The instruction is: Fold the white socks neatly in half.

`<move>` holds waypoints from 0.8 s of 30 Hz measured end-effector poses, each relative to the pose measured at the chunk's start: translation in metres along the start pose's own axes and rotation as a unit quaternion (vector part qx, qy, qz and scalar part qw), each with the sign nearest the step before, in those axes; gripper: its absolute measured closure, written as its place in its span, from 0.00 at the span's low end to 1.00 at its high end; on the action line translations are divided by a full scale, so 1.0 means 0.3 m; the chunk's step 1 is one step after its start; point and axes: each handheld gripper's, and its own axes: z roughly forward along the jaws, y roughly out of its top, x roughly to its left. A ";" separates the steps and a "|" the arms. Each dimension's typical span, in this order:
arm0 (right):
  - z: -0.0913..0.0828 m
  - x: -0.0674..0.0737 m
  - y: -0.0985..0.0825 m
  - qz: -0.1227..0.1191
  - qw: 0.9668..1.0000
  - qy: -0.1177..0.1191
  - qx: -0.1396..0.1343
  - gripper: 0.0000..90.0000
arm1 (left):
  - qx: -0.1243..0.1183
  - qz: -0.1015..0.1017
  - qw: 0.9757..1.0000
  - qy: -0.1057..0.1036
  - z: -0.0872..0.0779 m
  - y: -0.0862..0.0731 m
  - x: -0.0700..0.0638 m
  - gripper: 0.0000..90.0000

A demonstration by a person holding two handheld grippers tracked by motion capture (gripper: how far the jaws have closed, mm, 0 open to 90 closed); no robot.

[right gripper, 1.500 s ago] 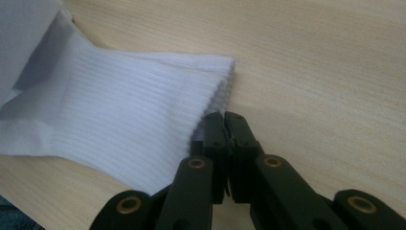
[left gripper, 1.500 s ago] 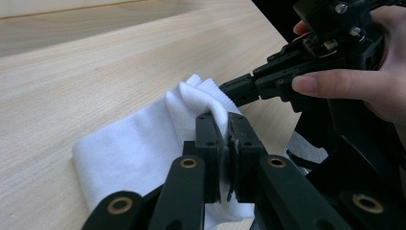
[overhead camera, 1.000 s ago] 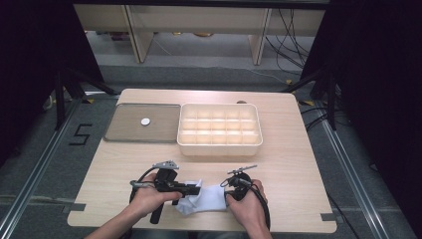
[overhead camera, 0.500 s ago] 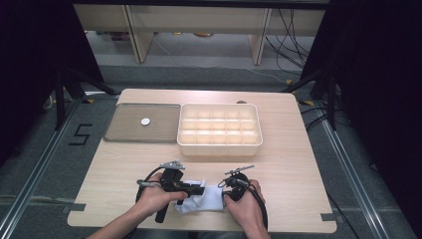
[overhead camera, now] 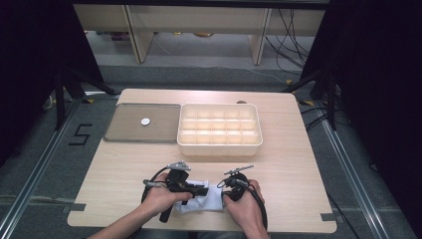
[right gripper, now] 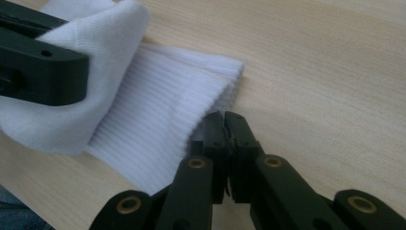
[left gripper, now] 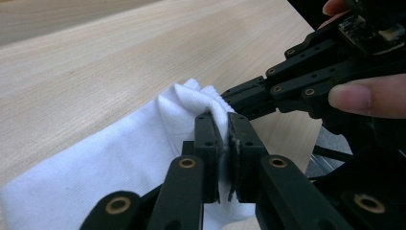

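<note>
White sock (overhead camera: 205,198) at near table (overhead camera: 298,164) edge, lengthwise left-right, pinched between left tongs (left gripper: 223,139) and right tongs (right gripper: 224,125), both shut on it.

Item count, tabletop

1 white sock (overhead camera: 206,198); 2 handheld grippers, left gripper (overhead camera: 200,189) and right gripper (overhead camera: 222,186); 1 cream compartment box (overhead camera: 219,130), cell count not resolved; 1 flat grey lid (overhead camera: 143,123) bearing 1 small white disc (overhead camera: 145,121); 1 wooden table (overhead camera: 288,159).

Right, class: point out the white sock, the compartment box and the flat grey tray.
white sock (overhead camera: 206,198), high view, on its middle between the hands.
compartment box (overhead camera: 219,148), high view, on its near wall.
flat grey tray (overhead camera: 124,130), high view, on its bare surface.
</note>
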 end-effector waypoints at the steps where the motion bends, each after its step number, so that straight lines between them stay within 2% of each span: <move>1: -0.002 0.003 0.000 0.009 1.000 -0.002 0.007 0.98 | 0.002 0.003 1.000 0.004 0.002 0.000 -0.001 0.93; 2: -0.002 0.003 0.000 0.009 1.000 -0.002 0.007 0.98 | -0.003 0.000 1.000 0.006 0.006 -0.001 -0.003 0.93; 3: -0.002 0.004 0.000 0.009 1.000 -0.001 0.006 0.98 | 0.004 0.003 1.000 -0.002 0.007 0.001 0.001 0.93; 10: -0.002 0.008 0.002 0.011 1.000 -0.002 0.007 0.98 | 0.003 0.003 1.000 0.005 0.012 0.003 -0.001 0.93; 14: -0.002 0.008 0.002 0.008 1.000 -0.001 0.007 0.98 | 0.007 0.003 1.000 0.001 0.015 0.003 0.005 0.92; 18: -0.002 0.008 0.001 0.005 1.000 0.000 0.006 0.98 | 0.003 0.005 1.000 0.011 0.018 0.002 0.000 0.92; 21: -0.002 0.010 0.002 0.008 1.000 -0.005 0.008 0.98 | 0.008 0.002 1.000 0.004 0.024 0.004 0.001 0.92; 24: -0.002 0.012 0.003 0.009 1.000 -0.004 0.007 0.98 | 0.009 0.005 1.000 0.013 0.029 0.005 0.001 0.92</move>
